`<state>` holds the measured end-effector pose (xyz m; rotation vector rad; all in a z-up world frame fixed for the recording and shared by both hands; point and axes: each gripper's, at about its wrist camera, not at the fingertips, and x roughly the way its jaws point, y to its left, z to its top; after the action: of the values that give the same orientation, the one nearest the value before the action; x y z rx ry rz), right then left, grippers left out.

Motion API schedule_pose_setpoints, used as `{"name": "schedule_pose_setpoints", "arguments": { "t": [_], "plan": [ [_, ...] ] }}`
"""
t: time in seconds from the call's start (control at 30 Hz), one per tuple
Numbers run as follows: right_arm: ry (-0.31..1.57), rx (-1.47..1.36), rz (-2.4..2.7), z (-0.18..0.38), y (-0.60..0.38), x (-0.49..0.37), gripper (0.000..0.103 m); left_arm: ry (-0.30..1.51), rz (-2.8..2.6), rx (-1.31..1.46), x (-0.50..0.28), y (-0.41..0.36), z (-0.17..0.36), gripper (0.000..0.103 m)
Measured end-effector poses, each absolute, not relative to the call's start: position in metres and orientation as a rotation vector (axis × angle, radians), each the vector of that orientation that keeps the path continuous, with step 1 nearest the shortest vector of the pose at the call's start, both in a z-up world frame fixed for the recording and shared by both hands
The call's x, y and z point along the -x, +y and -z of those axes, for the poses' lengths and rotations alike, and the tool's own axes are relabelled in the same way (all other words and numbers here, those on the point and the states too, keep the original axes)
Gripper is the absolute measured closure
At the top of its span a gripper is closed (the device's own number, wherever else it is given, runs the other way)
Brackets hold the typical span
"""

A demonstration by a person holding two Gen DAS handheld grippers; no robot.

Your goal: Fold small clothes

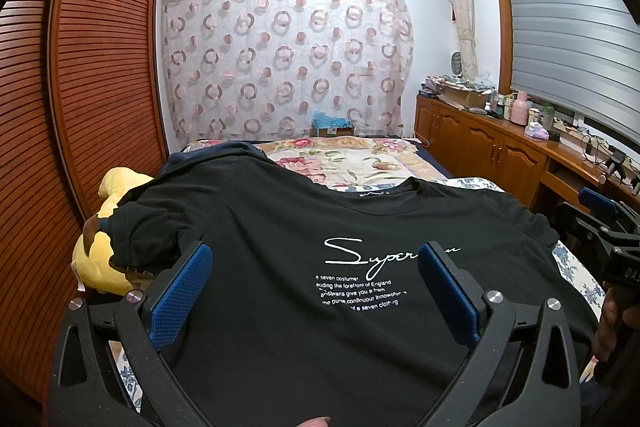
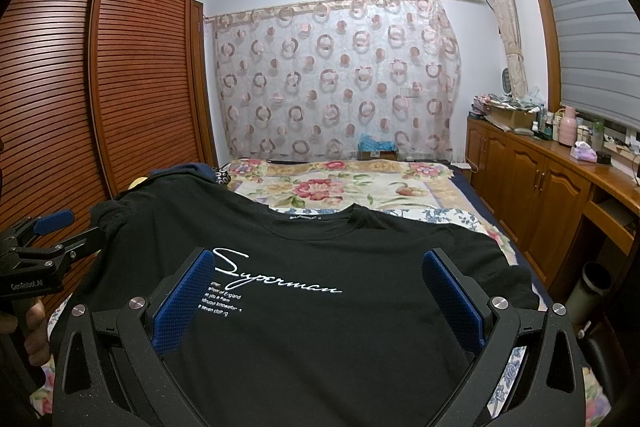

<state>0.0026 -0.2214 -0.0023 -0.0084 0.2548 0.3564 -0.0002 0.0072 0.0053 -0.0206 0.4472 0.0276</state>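
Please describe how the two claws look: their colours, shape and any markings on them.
Both claws, left and right, have a black, speckled frame with two forked arms and round silver bolts. Each finger carries a blue textured pad. Seen from the right wrist, the left claw's body bears white lettering that seems to read "GenRobot.AI". No sleeves or cables are visible.
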Motion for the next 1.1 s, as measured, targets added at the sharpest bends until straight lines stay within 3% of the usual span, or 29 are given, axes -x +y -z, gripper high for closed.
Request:
{"name": "schedule_pose_setpoints", "arguments": {
  "t": [0.6, 1.1],
  "plan": [
    [0.291, 0.011, -0.413, 0.008, -0.214, -0.008, 0.000, 0.487, -0.052, 0.021, -0.008, 0.022, 0.001, 0.000],
    [0.346, 0.095, -0.530, 0.001, -0.211, -0.051, 0.000, 0.512, -0.094, -0.027, -0.025, 0.086, 0.004, 0.000]
  ]
}}
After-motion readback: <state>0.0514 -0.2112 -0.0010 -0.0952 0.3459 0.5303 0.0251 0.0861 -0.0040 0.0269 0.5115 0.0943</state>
